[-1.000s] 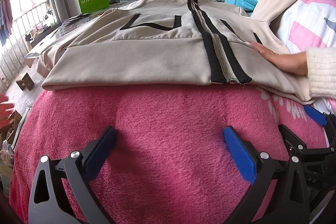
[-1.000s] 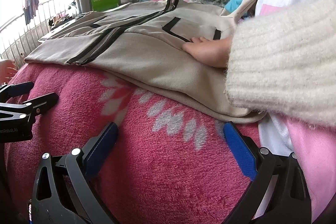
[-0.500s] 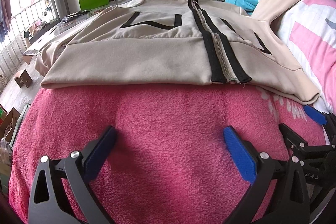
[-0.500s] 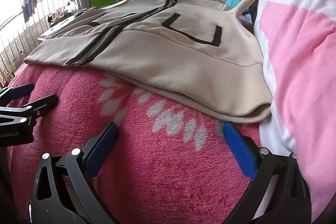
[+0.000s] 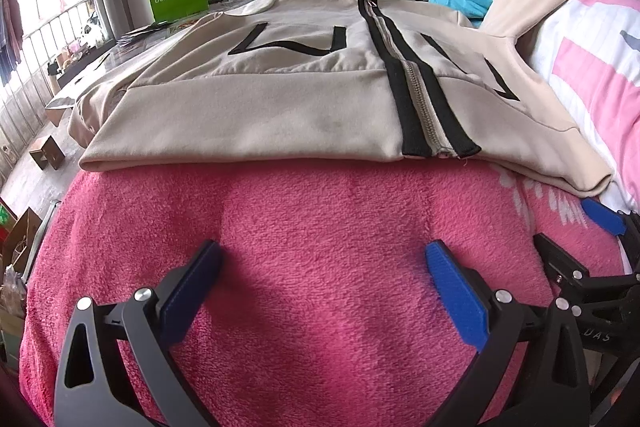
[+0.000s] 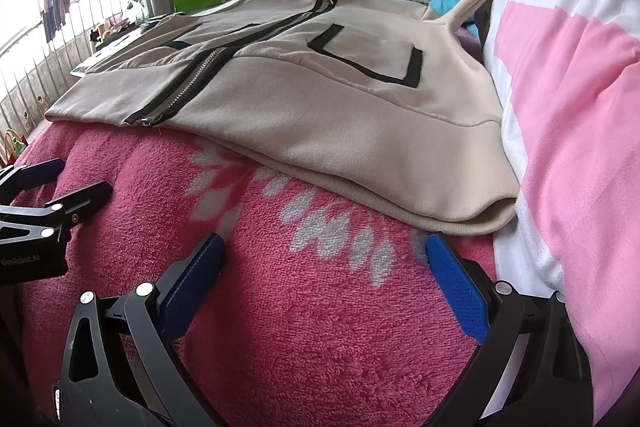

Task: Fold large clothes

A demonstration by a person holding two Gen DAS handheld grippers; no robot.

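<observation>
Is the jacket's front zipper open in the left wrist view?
No, the zipper runs closed between black bands down the beige jacket.

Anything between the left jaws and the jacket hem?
Only bare pink blanket lies between the open left gripper and the beige jacket hem, seen in the left wrist view.

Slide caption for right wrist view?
Open right gripper on pink blanket, facing the flat beige zip jacket.
</observation>
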